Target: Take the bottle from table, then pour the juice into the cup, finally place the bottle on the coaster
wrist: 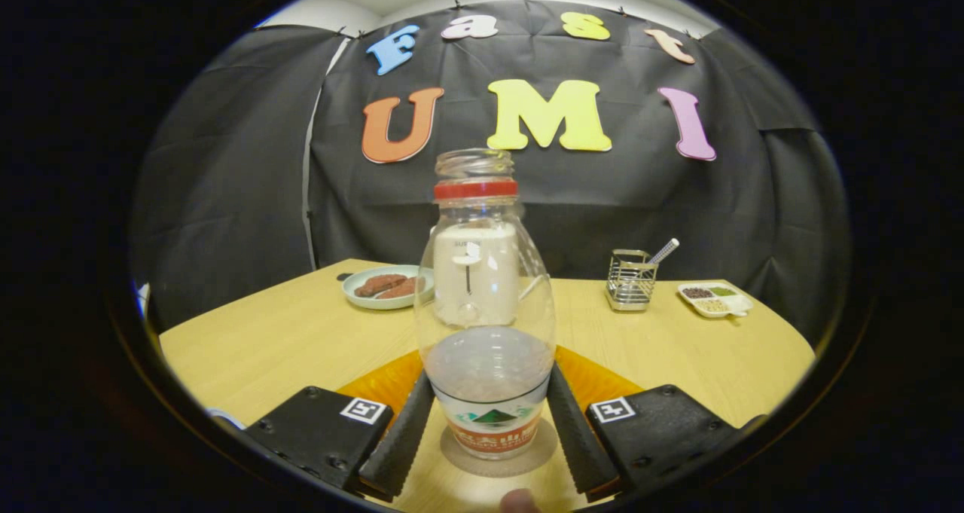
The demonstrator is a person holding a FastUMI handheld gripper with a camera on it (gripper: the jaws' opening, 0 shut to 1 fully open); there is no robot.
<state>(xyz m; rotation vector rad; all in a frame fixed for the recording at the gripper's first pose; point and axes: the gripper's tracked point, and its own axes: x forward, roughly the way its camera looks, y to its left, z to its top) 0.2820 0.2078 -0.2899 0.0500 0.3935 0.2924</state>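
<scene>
Bottle (485,332) stood upright on grey coaster (497,460), uncapped, on tabletop (286,332). Tool (489,430) closed on bottle, both fingers (399,438) pressed against lower sides. Cup (476,283) seen through bottle, directly beyond. Plate (384,287), wire holder (631,279), divided dish (715,299) located further back

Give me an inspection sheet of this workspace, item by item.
Surface: wooden table, orange mat under the work spot.
Job's things: clear bottle, uncapped, upright between the jaws on a round coaster; a white cup shows behind it.
Clutter: plate of food, wire holder, sectioned dish.
Grippers: gripper, jaws against the bottle's sides.
Cables: nothing seen.
Surroundings: black cloth wall.
</scene>
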